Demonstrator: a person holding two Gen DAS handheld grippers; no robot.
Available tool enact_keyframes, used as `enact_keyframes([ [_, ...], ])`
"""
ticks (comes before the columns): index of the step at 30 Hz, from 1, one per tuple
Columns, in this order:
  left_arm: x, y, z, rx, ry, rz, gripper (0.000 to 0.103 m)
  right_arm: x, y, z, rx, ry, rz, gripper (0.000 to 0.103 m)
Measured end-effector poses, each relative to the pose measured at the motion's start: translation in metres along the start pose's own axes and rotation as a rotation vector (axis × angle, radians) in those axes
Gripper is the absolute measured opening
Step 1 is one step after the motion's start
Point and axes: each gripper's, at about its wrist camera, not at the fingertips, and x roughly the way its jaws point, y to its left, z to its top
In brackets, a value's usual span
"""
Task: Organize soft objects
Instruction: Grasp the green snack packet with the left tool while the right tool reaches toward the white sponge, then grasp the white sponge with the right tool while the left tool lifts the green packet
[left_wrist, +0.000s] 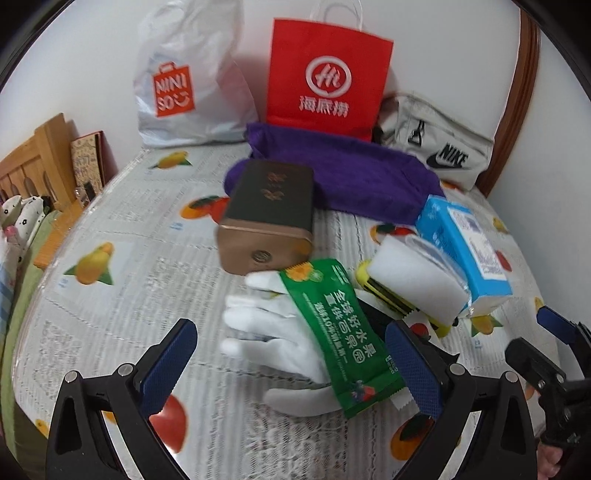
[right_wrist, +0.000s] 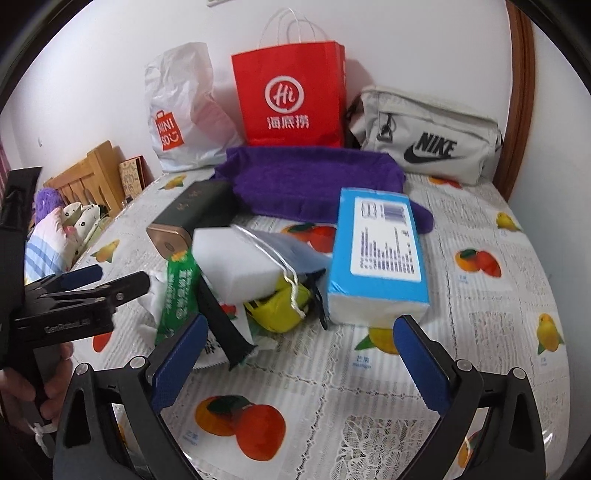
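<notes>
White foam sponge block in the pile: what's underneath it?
Under the white foam sponge block lie a yellow object and a drawstring pouch. The sponge covers most of the yellow object, so I can't identify it.

Even soft indoor light; faint shadows; strong fisheye vignette; slight motion blur.

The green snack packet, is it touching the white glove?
Touching. The left wrist view shows the green snack packet lying right across the white glove, covering part of it.

Plain white wall (right_wrist: 92, 55), fruit-print lace tablecloth (right_wrist: 480, 295), curved brown wooden frame (right_wrist: 521, 110), wooden rack (left_wrist: 33, 162) at left.
</notes>
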Motion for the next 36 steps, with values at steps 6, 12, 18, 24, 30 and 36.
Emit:
enact_keyframes([
  [6,0.018,-0.014,0.001,0.008,0.029,0.012,0.097,0.007,-0.015,-0.009,0.025,0.011,0.006,0.1],
  [12,0.038,-0.031,0.001,0.047,0.074,0.048,0.086,0.013,-0.025,-0.015,0.046,0.025,0.023,0.1],
  [18,0.041,-0.033,0.002,0.036,0.088,0.033,0.053,0.012,-0.03,-0.017,0.064,0.026,0.027,0.1],
  [24,0.028,-0.026,0.004,0.046,0.068,-0.002,0.035,0.012,-0.026,-0.017,0.066,0.022,0.036,0.1],
  [30,0.02,-0.013,0.006,0.038,0.061,-0.033,0.023,0.012,-0.013,-0.015,0.047,0.019,0.054,0.1],
  [36,0.03,-0.011,0.001,0.024,0.081,-0.074,0.031,0.012,0.001,-0.015,0.006,0.025,0.057,0.1],
])
